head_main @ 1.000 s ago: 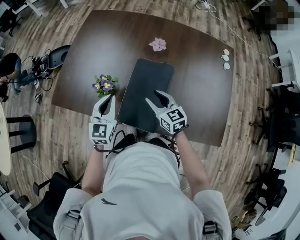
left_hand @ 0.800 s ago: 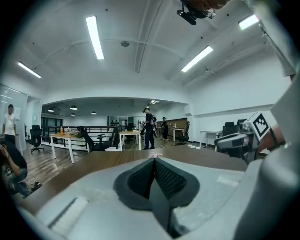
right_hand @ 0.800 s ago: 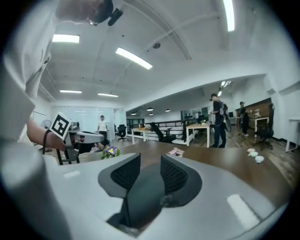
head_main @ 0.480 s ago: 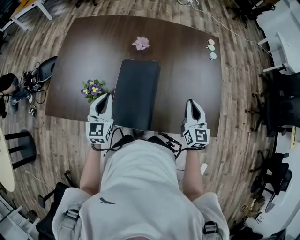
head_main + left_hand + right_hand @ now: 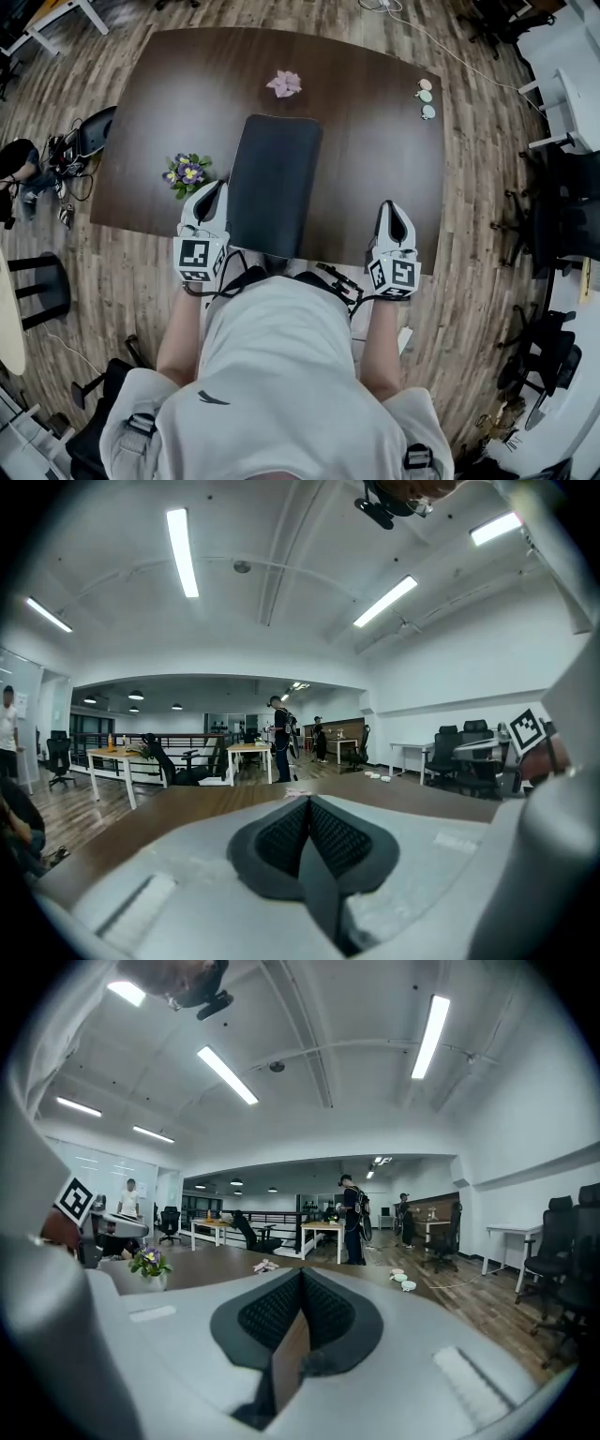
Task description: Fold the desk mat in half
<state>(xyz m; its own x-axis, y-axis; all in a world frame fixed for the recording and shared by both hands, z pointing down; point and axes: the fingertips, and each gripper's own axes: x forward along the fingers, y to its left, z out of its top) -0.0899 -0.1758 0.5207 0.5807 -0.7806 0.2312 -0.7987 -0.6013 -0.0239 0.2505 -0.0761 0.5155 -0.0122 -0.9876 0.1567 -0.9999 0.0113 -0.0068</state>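
On the bench (image 5: 375,122), desk mat (image 5: 275,178): long axis laid from near edge to far edge.
Left gripper (image 5: 216,191): clenched, empty, just beside desk mat; nearer.
Right gripper (image 5: 389,211): clenched, empty, well apart.

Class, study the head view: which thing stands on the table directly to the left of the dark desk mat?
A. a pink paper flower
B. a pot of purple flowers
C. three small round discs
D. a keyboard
B: the pot of purple flowers stands just beside the left edge of the desk mat.
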